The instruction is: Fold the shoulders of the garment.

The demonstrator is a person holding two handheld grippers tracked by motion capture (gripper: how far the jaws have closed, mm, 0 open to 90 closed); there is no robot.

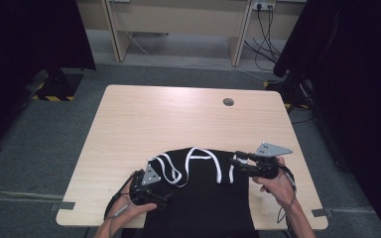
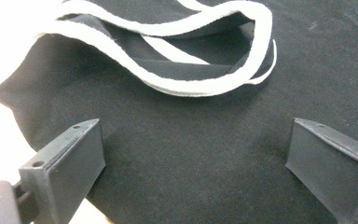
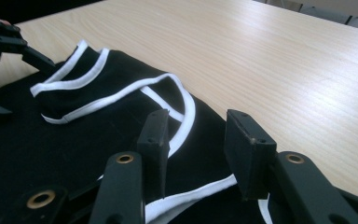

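From above, both hand-held grippers flank the black garment (image 1: 203, 198); close views show both spread, pinching nothing.

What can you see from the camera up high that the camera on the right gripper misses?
The high view takes in the whole table, the grey floor, the person's hands, and the right gripper from outside. The right gripper view gives a close look between its own parted jaws, with nothing pinched between them, and the white trim in detail. Both show the black garment, the left gripper and the table's round hole.
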